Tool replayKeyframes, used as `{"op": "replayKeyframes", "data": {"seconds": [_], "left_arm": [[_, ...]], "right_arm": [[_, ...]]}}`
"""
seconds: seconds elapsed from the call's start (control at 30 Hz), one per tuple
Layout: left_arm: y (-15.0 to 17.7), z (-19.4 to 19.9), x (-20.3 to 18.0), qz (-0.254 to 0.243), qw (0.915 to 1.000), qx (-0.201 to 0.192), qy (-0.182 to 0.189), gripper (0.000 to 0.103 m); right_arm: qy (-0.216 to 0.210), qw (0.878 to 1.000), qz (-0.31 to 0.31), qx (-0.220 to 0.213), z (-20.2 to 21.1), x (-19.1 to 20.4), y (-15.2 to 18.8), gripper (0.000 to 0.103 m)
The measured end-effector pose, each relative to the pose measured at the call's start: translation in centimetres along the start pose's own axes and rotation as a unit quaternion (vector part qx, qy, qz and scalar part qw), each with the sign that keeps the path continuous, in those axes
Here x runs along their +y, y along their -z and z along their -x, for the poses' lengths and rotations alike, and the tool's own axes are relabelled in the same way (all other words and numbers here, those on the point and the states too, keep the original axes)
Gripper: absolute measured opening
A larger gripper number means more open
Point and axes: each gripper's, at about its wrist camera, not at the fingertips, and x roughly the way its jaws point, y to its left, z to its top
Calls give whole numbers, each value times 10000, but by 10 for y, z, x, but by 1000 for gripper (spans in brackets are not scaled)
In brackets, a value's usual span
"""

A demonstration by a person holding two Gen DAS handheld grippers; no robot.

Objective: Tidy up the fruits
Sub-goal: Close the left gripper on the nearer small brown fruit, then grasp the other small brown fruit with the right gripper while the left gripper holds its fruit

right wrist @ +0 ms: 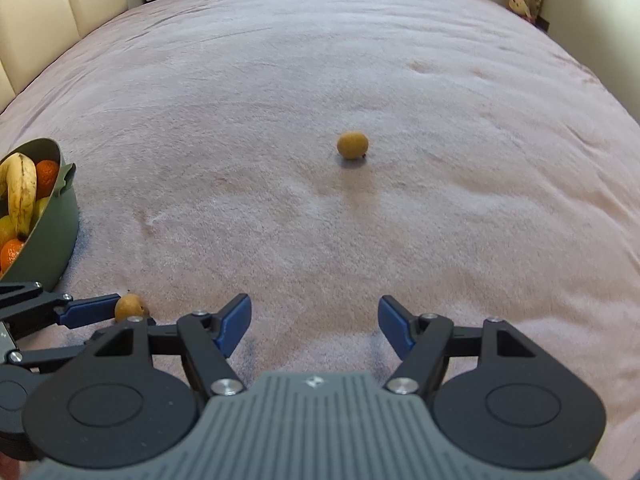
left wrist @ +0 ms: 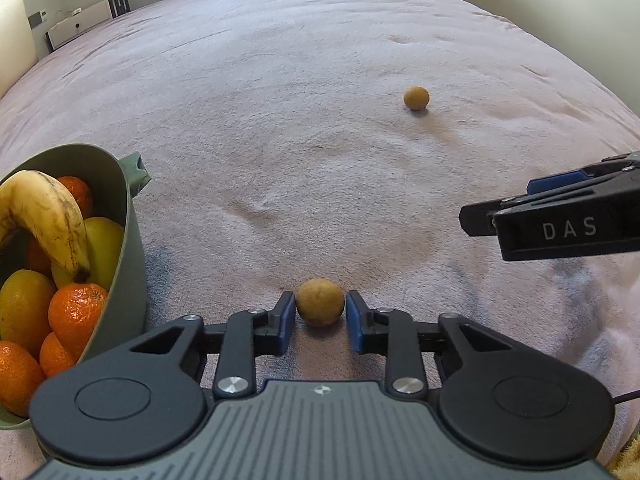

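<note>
Bed (left wrist: pixel 280 100) with a pale pink fleecy cover fills both views; headboard panels run along its far-left edge. Green bowl (left wrist: pixel 132 248) stands on the cover near the bed's near-left part, with a tab handle on its far side. Contents: one spotted banana (left wrist: pixel 48 216) lying over the top, several oranges (left wrist: pixel 76 312), and yellow-green fruits (left wrist: pixel 104 248) beneath. Left claw (left wrist: pixel 320 320): blue pads closed in on a small round brown fruit (left wrist: pixel 320 307) that rests on the cover near the bed's near edge, just right of the bowl. Left pad touches the fruit's side; right pad at its other side, contact or a hairline gap, cannot resolve which. From the right wrist view the same fruit (right wrist: pixel 129 307) sits at the tip of the left claw's finger, down on the cover. Right claw (right wrist: pixel 315 324): jaws standing moderately apart, nothing between the pads, only bare cover below; it sits to the right of the left claw, well clear of it. Second small brown fruit (right wrist: pixel 352 145) lies alone toward the middle of the bed, well apart from bowl and both claws.
</note>
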Motion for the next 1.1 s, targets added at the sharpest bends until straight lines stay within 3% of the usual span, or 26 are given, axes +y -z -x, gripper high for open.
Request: {"op": "replayKeyframes", "data": {"seconds": [0.13,0.5,0.63,1.1], "left_arm": [[-3,3,1,61,9999,-80,41,29],[-26,7,14,379,9990,-214,17,29],[-30,6,19,480,9987,-189,-7,29],[-40,-1,25,605,9981,142,-57,29]], "right_arm": [[48,9997,181,-181,0,3,-2,66],[268,9947,647,-759,-24,5,-32,45],[437,9928,645,-915,-35,-1,-48,44],[647,9896,976,-840,-83,-7,-83,32]]}}
